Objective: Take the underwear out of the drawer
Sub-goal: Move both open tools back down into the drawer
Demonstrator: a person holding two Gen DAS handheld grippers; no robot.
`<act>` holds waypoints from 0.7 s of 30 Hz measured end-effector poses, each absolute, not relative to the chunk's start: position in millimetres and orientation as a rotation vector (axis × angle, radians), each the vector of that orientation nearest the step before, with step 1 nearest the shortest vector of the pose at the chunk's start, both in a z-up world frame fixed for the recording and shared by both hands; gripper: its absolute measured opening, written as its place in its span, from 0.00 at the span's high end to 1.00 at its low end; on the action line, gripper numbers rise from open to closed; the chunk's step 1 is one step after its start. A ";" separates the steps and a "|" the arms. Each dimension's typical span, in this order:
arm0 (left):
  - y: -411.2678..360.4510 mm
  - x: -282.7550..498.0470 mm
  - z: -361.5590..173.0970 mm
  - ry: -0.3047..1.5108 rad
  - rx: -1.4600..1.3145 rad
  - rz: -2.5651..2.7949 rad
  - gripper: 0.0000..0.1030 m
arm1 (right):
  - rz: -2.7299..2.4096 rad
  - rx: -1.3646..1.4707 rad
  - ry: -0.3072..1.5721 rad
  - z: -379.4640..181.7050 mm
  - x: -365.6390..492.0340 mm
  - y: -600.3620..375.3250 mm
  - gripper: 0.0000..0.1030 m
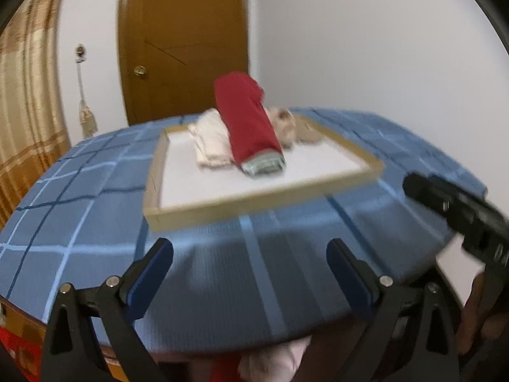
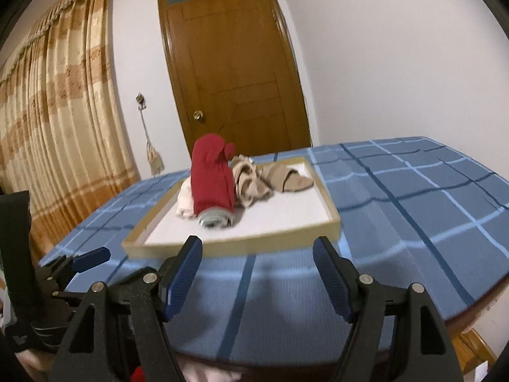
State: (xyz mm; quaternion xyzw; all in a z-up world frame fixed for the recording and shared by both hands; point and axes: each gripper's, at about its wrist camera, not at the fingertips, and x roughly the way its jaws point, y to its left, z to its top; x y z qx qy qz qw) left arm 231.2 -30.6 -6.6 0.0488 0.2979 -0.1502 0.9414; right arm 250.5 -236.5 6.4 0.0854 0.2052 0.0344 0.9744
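One tan garment (image 2: 288,180) plain from the right wrist only

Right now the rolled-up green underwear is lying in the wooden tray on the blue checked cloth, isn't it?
Not quite: the rolled-up underwear is red, not green, as the right wrist view shows. It does lie in the wooden tray on the blue checked cloth.
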 end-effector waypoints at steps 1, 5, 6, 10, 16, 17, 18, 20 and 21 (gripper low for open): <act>-30.4 225.8 -11.3 0.626 0.116 -0.319 0.04 | 0.073 0.166 0.427 5.2 246.0 -236.8 0.28; -30.2 207.6 -28.7 0.696 0.160 -0.370 0.04 | 0.096 0.153 0.495 -1.7 232.0 -240.4 0.28; -31.0 201.3 -34.7 0.718 0.178 -0.389 0.04 | 0.105 0.149 0.513 -3.6 227.8 -241.5 0.28; -33.8 181.6 -40.5 0.719 0.278 -0.389 0.04 | 0.120 0.128 0.594 -14.5 212.7 -242.7 0.28; -29.8 166.5 -47.2 0.829 0.258 -0.463 0.04 | 0.178 0.149 0.821 -48.0 201.2 -242.8 0.28; -29.6 163.6 -49.2 0.845 0.251 -0.484 0.04 | 0.185 0.148 0.851 -52.8 199.3 -242.8 0.28; -29.8 159.4 -52.6 0.867 0.248 -0.508 0.04 | 0.196 0.147 0.884 -57.7 196.3 -242.7 0.28; -33.8 151.7 -62.2 0.918 0.268 -0.552 0.04 | 0.223 0.154 0.948 -65.6 188.8 -244.5 0.28; -35.3 148.3 -66.9 0.940 0.280 -0.568 0.04 | 0.228 0.155 0.969 -68.7 185.4 -245.6 0.28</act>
